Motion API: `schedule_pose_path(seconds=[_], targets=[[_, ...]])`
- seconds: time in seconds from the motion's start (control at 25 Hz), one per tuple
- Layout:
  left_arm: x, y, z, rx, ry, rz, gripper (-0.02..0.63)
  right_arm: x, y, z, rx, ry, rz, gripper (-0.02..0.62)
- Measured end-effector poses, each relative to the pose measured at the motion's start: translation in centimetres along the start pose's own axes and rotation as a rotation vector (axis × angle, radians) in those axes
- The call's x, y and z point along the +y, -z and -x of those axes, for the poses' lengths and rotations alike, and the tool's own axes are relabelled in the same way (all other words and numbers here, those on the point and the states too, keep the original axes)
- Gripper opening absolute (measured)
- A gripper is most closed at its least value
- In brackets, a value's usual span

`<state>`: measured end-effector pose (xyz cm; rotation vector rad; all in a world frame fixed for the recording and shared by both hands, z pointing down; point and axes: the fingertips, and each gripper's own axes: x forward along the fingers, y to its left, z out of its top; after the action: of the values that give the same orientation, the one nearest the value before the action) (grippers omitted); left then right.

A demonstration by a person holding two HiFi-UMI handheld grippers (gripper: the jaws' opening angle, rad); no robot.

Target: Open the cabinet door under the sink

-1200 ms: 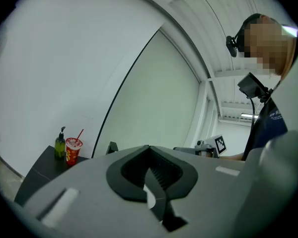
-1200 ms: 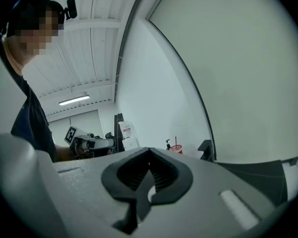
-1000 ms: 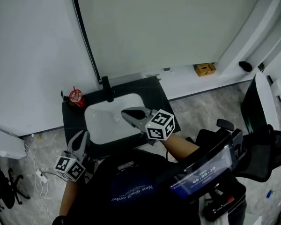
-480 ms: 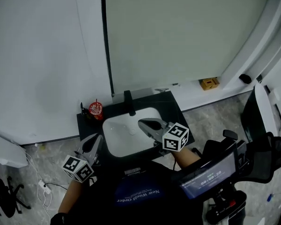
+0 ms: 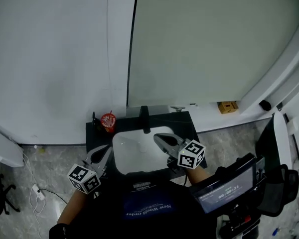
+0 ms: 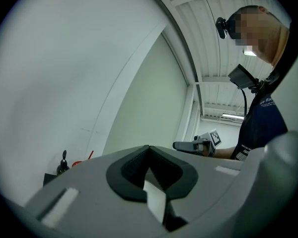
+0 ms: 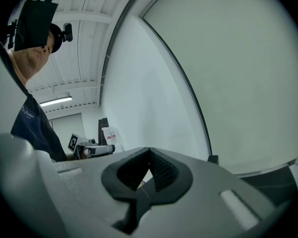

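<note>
In the head view the white sink (image 5: pixel 139 151) lies at the person's 12 o'clock, with the left gripper (image 5: pixel 106 150) at the basin's 9 o'clock edge and the right gripper (image 5: pixel 157 136) over its 3 o'clock side. Only the gripper views show both jaw pairs clenched, empty (tips meeting). The cabinet door beneath the sink is hidden in every view.

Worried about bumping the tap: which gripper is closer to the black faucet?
Right. The right gripper is over the white basin, just in front of the faucet. The left gripper is by the basin's left rim, farther from it.
</note>
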<state>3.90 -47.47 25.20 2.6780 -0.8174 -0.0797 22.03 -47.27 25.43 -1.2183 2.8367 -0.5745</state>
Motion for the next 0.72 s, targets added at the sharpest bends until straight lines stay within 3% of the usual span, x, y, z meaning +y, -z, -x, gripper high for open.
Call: schedule_pose_path(seconds=[0.44, 0.72], targets=[[-3.7, 1.1, -6.3, -0.013, -0.126, 0.011, 0.002, -6.8, -0.7, 1.7, 0.040, -0.101, -0.003, 0.000], [-3.9, 0.9, -5.9, -0.009, -0.160, -0.015, 0.002, -6.8, 1.1, 1.6, 0.071, -0.107, 0.029, -0.001]])
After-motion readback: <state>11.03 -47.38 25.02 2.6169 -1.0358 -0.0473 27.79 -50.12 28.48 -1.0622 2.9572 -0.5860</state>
